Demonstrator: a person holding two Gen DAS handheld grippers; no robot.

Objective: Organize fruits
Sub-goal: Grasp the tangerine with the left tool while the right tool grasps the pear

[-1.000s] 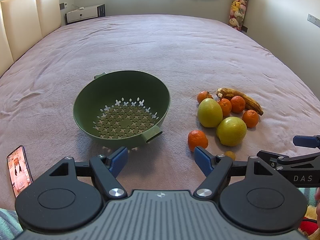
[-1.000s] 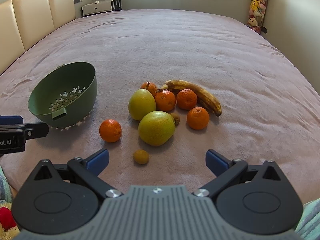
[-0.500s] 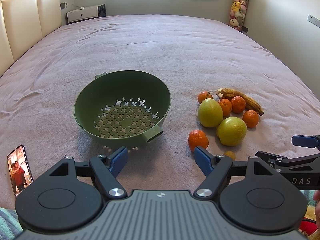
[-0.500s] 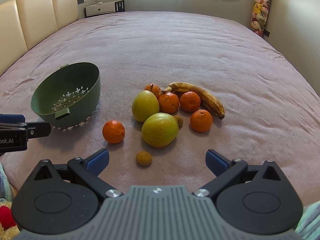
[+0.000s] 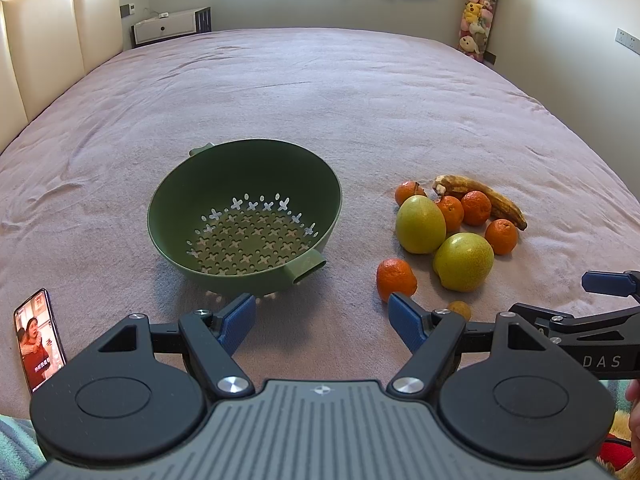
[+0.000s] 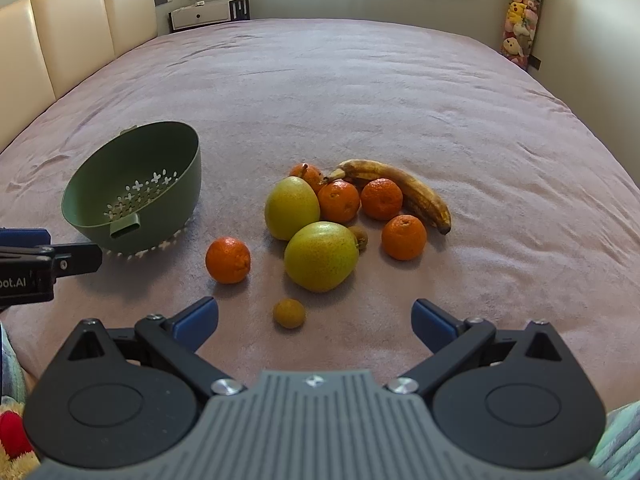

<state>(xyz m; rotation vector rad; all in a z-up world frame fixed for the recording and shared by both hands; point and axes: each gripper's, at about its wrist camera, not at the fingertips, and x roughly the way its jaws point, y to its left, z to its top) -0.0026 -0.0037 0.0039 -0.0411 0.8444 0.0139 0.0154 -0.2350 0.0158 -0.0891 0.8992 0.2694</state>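
At the far left, near the bed's near edge, a phone stands propped with its screen lit. The left tool hangs low over the mauve bedspread, its blue fingers spread wide with nothing between them. Just beyond it sits the green colander, tilted so its pierced bottom faces the near side, one handle toward the tool; nothing lies in it.

Right of the colander the fruits lie in a loose cluster on the bed. Nearest the colander is a lone mandarin, apart from the rest. Near it, closer to the tools, a small brownish-yellow fruit lies by itself. Behind these are two large yellow-green pears: the near pear and the far pear, close together. A small brown fruit is tucked against the near pear's right side. Further right and behind, four more mandarins gather around a browned banana, which lies slantwise at the far right of the group.

The right tool hovers low before the small brownish-yellow fruit, fingers spread wide and holding nothing.

Far right, against the wall, a column of plush toys stands.
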